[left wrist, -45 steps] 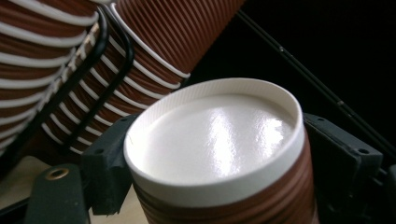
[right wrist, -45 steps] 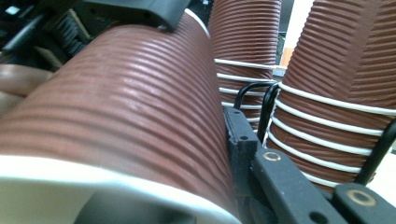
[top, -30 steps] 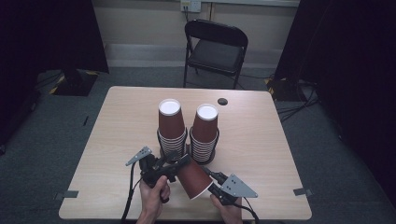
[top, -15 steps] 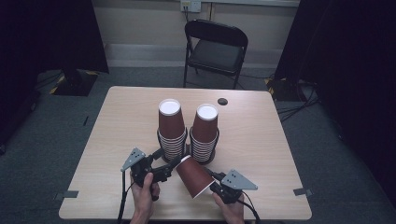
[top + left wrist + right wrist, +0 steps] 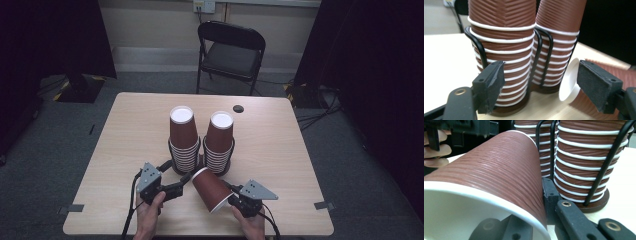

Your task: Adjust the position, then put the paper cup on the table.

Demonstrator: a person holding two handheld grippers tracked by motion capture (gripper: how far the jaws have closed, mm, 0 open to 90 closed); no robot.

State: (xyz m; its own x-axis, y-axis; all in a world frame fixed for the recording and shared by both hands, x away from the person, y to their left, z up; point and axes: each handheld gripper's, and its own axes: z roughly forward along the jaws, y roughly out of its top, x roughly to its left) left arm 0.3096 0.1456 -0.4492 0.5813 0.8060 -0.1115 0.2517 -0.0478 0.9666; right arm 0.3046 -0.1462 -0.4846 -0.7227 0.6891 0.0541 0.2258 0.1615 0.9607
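A ribbed brown paper cup point(image 5: 212, 189) lies tilted near the front edge, with its white base toward the stacks. My right gripper point(image 5: 231, 200) is shut on its rim. In the right gripper view one jaw sits inside the cup point(image 5: 499, 170) mouth and the other outside, around the right gripper point(image 5: 524, 215). My left gripper point(image 5: 186, 184) points at the cup's base. Its jaws have just been closing, but in the left gripper view the left gripper point(image 5: 544, 85) stands apart with nothing between the pads. The cup's base point(image 5: 570, 80) sits just inside the right jaw.
Two tall stacks of brown cups point(image 5: 182, 137) point(image 5: 220, 140) stand upside down in a black wire holder point(image 5: 200, 167) at the table's middle. A small dark disc point(image 5: 238, 108) lies near the far edge. A folding chair point(image 5: 231, 50) stands behind the table.
My left gripper has drawn back to the left, away from the cup's base. The right gripper and the cup have stayed almost where they were.
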